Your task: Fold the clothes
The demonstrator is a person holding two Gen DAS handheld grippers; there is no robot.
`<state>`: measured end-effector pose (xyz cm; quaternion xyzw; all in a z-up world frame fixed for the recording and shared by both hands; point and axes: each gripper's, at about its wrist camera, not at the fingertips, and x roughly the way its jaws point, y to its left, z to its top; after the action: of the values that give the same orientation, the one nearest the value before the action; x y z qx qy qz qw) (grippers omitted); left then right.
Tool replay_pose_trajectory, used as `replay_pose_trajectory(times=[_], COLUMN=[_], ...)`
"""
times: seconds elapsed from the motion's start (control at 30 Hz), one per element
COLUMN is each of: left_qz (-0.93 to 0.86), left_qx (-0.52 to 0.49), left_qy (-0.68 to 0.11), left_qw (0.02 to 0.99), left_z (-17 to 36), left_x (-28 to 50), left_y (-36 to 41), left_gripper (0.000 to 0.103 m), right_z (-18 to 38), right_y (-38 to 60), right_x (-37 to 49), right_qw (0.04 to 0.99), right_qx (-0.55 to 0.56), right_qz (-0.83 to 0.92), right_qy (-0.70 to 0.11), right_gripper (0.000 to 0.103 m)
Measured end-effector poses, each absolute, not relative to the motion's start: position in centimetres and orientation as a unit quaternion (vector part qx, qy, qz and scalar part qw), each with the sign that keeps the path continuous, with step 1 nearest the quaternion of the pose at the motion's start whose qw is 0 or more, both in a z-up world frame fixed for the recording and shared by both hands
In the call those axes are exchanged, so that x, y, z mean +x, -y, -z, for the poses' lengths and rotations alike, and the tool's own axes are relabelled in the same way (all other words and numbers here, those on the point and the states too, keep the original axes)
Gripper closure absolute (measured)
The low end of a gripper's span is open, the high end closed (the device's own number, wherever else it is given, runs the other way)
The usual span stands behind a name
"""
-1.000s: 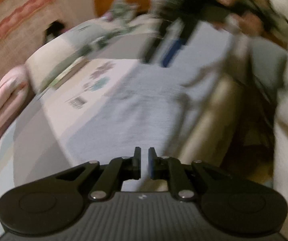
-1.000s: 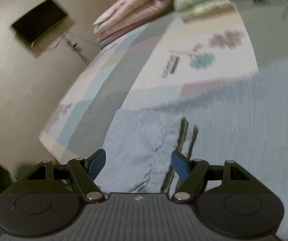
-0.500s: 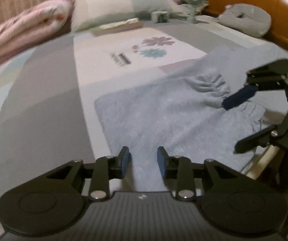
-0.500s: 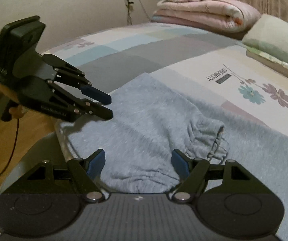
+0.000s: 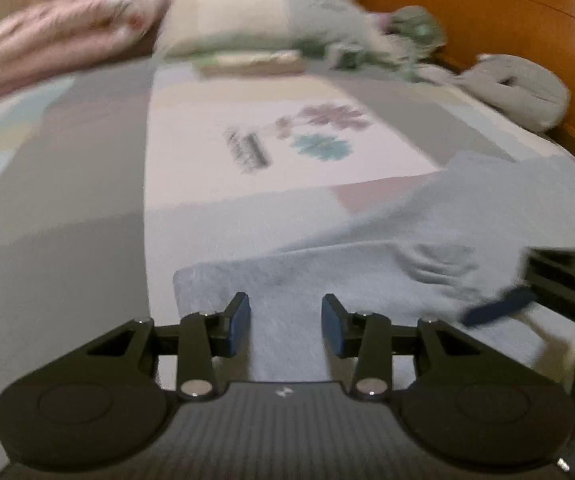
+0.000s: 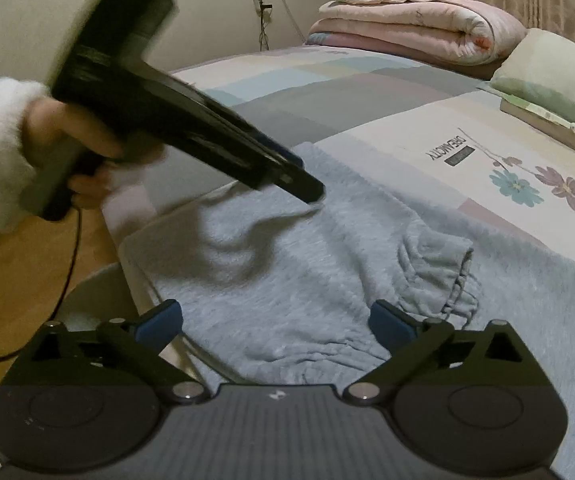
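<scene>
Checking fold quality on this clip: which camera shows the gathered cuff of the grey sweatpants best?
The right wrist view: the gathered cuff is sharp there, lying on the grey sweatpants just ahead of the open right gripper. In the left wrist view the cuff is motion-blurred, off to the right beyond the open left gripper.

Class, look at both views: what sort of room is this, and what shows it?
Most likely a bedroom: a bed with a patchwork sheet, a pillow, a rolled quilt and a wooden headboard.
</scene>
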<state>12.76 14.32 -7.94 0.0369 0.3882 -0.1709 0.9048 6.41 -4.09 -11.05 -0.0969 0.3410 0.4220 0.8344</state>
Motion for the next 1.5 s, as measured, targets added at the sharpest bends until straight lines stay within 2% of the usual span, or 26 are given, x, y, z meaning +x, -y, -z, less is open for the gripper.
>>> replay_pose_trajectory(times=[0.2,0.33,0.5,0.63,0.77,0.93,1.03,1.27,1.5], left_qz=[0.14,0.102,0.06,0.048,0.055,0.063,0.069,0.073,0.097], left_qx=[0.072,0.063,0.067,0.062,0.036,0.046,0.051,0.072,0.1], left_qy=[-0.372,-0.364,-0.375,-0.373,-0.37,-0.363,-0.367,-0.37,-0.369], left_qw=[0.915,0.924,0.923,0.924,0.927,0.928,0.926,0.923,0.919], left_z=[6.9,5.4,5.3,5.4,5.1,4.9,5.0,5.0,5.1], left_x=[11.2,9.5,7.5,5.4,4.0,3.3,3.0,2.6,3.0], left_y=[-13.6,-14.3,-14.6,-14.8,-14.7,-13.3,-12.5,-10.9,-7.9], left_gripper=[0.058,0.039,0.03,0.027,0.025,0.024,0.022,0.02,0.019], right_z=[8.8,8.2,10.2,9.9,8.4,10.6,11.3,8.6,11.8], right_y=[5.5,5.2,4.5,6.0,7.1,6.5,7.6,14.0,20.3], right_x=[6.8,8.2,10.5,10.0,7.9,7.3,7.2,6.0,4.9], right_qw=[0.842,0.853,0.853,0.857,0.87,0.868,0.87,0.907,0.909], right_qx=[-0.066,-0.072,-0.097,-0.096,-0.112,-0.159,-0.128,-0.078,-0.052], right_qz=[-0.422,-0.409,-0.382,-0.374,-0.369,-0.335,-0.326,-0.248,-0.124], right_qy=[-0.329,-0.315,-0.341,-0.341,-0.307,-0.33,-0.347,-0.331,-0.394], right_gripper=[0.0,0.0,0.0,0.0,0.0,0.0,0.0,0.0,0.0])
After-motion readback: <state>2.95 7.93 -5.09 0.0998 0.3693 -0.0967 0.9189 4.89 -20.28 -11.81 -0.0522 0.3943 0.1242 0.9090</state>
